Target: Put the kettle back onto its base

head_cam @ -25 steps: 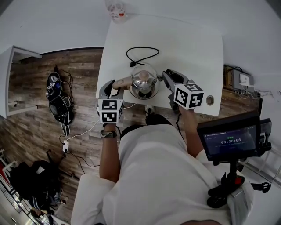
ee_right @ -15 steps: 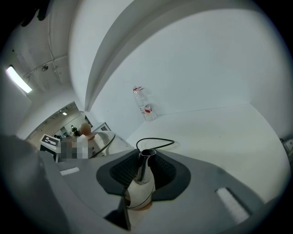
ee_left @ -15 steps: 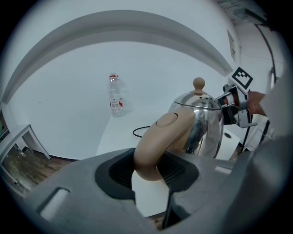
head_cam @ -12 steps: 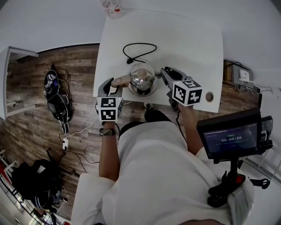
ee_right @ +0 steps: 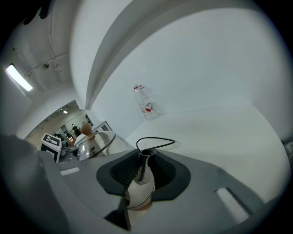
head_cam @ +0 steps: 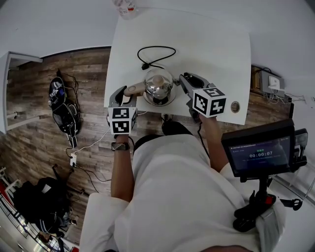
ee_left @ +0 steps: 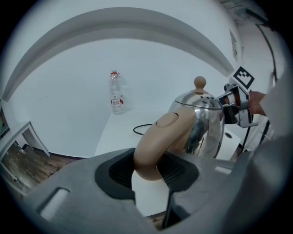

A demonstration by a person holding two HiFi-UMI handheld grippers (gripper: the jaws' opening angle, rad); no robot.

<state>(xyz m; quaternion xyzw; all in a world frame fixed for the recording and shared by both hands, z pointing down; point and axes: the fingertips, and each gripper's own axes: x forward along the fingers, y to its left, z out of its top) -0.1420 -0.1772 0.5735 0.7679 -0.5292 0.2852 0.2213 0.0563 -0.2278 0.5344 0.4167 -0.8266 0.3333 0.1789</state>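
Observation:
A shiny steel kettle (head_cam: 158, 86) with a tan knob stands near the front edge of the white table (head_cam: 211, 44). My left gripper (head_cam: 127, 94) is shut on its tan handle (ee_left: 158, 141), which fills the gap between the dark pads. My right gripper (head_cam: 183, 81) is shut on the slim steel spout (ee_right: 142, 169). In the right gripper view the kettle lid (ee_right: 94, 144) shows at the left. A dark rim shows under the kettle's near side; I cannot tell whether that is the base. A black power cord (head_cam: 155, 55) lies looped just behind the kettle.
A plastic water bottle (head_cam: 125, 7) stands at the table's far left corner by the wall. A round cable hole (head_cam: 235, 106) sits near the front right corner. A screen on a stand (head_cam: 258, 157) is at my right. A bag (head_cam: 61, 106) and cables lie on the wooden floor at the left.
Only the head view has shifted a little. Kettle, cord and both grippers keep the same places relative to each other.

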